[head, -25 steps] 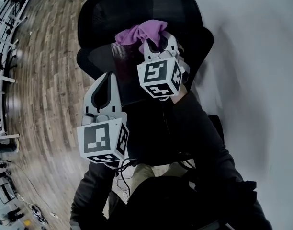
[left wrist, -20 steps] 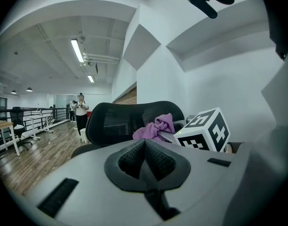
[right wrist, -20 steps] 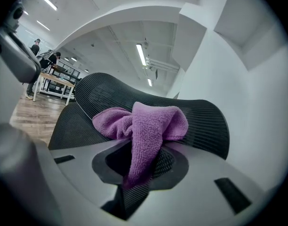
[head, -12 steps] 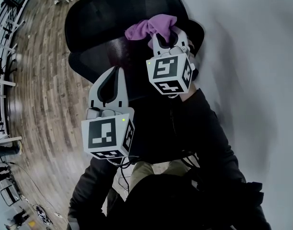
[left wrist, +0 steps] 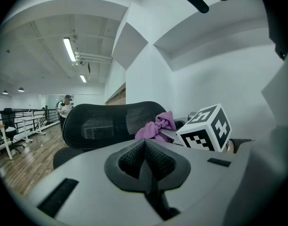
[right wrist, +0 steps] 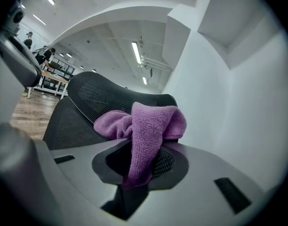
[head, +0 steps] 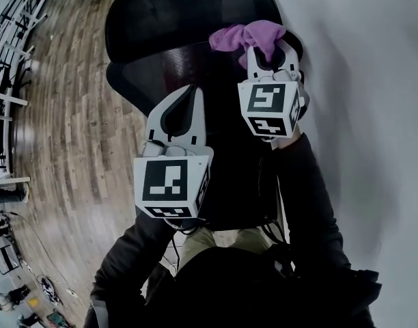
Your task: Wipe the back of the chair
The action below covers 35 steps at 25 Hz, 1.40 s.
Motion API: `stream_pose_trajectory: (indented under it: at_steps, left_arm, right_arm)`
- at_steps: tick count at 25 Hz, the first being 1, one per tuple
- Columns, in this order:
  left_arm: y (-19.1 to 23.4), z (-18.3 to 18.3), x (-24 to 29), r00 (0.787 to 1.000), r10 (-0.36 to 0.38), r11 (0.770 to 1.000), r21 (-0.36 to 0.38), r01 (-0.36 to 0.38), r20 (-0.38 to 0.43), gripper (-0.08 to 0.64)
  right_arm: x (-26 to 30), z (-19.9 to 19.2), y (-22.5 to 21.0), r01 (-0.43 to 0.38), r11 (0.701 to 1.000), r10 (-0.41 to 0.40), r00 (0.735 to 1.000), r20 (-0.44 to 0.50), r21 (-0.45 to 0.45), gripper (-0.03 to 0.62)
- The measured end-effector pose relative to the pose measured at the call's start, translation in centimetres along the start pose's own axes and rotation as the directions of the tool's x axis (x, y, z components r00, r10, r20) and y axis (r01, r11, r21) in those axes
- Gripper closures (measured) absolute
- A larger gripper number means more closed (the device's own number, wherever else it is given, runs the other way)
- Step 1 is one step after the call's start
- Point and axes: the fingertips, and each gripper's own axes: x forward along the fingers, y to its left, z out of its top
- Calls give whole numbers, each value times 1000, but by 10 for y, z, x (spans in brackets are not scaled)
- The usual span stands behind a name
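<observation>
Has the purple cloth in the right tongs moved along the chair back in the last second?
Yes. The purple cloth, pinched in the right tongs, has slid rightward along the chair back, from near its middle to its wall-side edge.

OPEN-PLAN OFFICE: A black mesh swivel chair [head: 175,19] stands on wood-plank flooring [head: 72,128], close beside a plain white wall [head: 359,80]. Beyond the chair, long strip lights [left wrist: 68,49] run along a white ceiling, a metal railing [left wrist: 28,124] borders the floor, and a person [left wrist: 65,108] stands in the distance. Farther off behind the chair, other people gather at a row of desks [right wrist: 52,81]. A second dark office chair [left wrist: 7,121] sits near the railing, well apart from the first.
</observation>
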Motion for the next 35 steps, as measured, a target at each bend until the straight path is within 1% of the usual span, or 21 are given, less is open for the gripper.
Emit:
stream_pose_trajectory:
  at_steps: [3,8,12,16,20,24,28,35]
  left_arm:
    - [-8,10,2,1000,-13,1000,8,13,1,551]
    - [-7,-2,5,1000,-24,1000,12,24,-1,551]
    - [4,-3,6,1000,-14,1000,8,14,-6,551]
    - [11,-12,2,1000,-6,1000,7,6,-11,551]
    - [18,-8,1,1000,0,1000,-1,0,-12,551]
    - [26,-10,-1,1000,10,1000,-8,-11,-10,551]
    - [37,-15,-12,1000,26,1000,-16,-26,-13,551]
    - [50,-27,-17,999,40,999,-24,-40,-11,551]
  right_arm:
    - [-4,3,-11,5,1000,-5,1000,-3,11,512]
    - [-4,-8,-4,15,1000,-14,1000,-4,23,512]
    - [3,-6,-1,29,999,-29,1000,0,13,512]
    - [5,-10,6,56,998,-56,998,8,-1,512]
    - [9,-5,4,68,998,-68,998,2,-6,512]
    - [17,-9,11,55,998,-54,998,-12,26,512]
    - [17,-7,17,58,997,-57,998,-19,49,512]
    - [24,-10,32,53,996,-51,998,-30,72,512]
